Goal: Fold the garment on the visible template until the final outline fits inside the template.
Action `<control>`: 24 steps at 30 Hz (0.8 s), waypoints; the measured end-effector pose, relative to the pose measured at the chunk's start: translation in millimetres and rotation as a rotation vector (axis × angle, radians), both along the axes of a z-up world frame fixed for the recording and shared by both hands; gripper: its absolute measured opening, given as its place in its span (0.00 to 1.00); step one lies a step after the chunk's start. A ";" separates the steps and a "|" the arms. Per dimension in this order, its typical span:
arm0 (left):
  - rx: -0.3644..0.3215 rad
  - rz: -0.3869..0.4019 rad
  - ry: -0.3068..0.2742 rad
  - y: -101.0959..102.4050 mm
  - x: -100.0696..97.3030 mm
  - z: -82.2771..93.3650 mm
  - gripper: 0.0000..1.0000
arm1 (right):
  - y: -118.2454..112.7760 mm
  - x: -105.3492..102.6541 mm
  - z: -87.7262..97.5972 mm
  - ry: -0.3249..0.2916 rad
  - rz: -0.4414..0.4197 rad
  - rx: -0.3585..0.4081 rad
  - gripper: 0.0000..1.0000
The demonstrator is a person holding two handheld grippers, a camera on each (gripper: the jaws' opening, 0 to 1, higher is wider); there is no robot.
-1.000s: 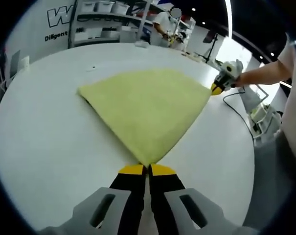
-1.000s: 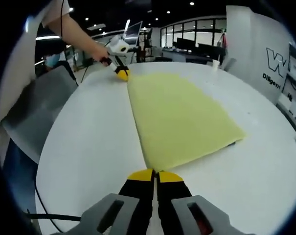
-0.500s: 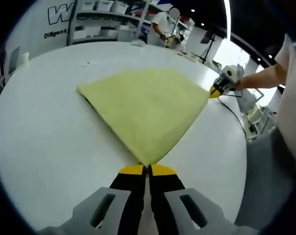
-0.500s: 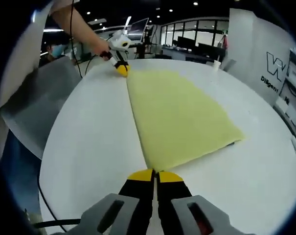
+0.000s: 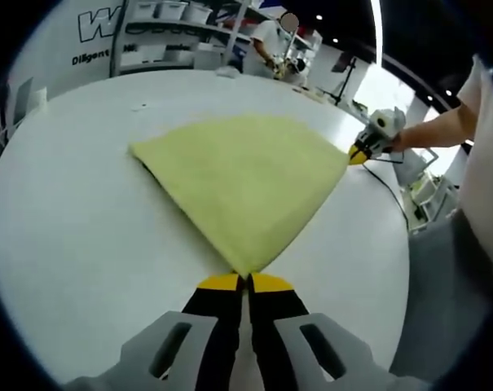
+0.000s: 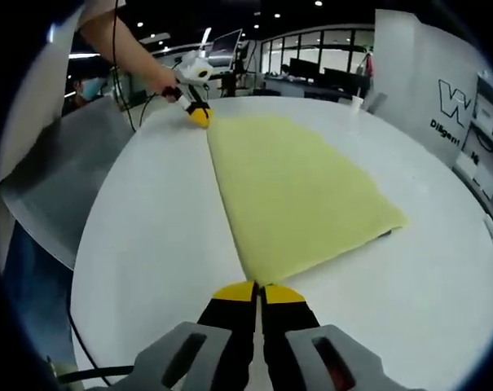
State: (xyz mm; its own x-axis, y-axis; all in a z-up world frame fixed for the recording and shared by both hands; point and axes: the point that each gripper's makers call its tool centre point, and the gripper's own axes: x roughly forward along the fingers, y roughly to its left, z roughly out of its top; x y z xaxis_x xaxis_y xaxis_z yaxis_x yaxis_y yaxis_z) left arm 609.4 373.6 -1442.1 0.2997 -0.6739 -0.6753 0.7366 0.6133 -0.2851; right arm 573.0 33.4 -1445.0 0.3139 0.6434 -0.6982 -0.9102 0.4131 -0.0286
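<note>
A yellow-green garment (image 5: 242,175) lies flat and folded on the round white table (image 5: 75,244). My left gripper (image 5: 246,281) is shut on its near corner, with the yellow tips pinching the cloth. The right gripper (image 5: 360,151), held by a person's hand, sits at the far right corner. In the right gripper view the same garment (image 6: 295,191) spreads ahead, and my right gripper (image 6: 258,287) is shut on its near corner. The left gripper (image 6: 199,114) rests at the far corner there. A thin dark edge (image 6: 385,235) peeks out from under the cloth's right corner.
The table's edge (image 6: 87,236) curves close on the left, beside the person's grey trousers (image 6: 55,183). A cable (image 5: 393,183) runs off the table's right side. Shelves (image 5: 173,37), a wall sign and another person stand beyond the table.
Both views have shifted a little with the hands. The garment lies as before, and both grippers stay shut on their corners.
</note>
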 end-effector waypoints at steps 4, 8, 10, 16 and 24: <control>0.005 0.017 0.011 1.0 -1.1 -0.9 0.02 | 0.2 0.8 0.0 0.010 -0.022 0.004 0.00; 0.010 0.053 0.017 5.3 -3.8 0.2 0.05 | -1.0 -0.8 3.9 0.028 -0.062 0.018 0.07; 0.024 0.077 0.020 12.0 -6.5 -0.6 0.07 | -1.2 -1.3 10.1 0.024 -0.086 0.034 0.12; -0.003 0.186 -0.038 20.4 -7.0 19.2 0.08 | -1.0 -4.4 23.9 -0.008 -0.127 0.086 0.18; -0.091 0.265 -0.132 -11.9 -10.8 52.0 0.22 | 4.6 -5.7 38.8 -0.059 -0.217 0.141 0.28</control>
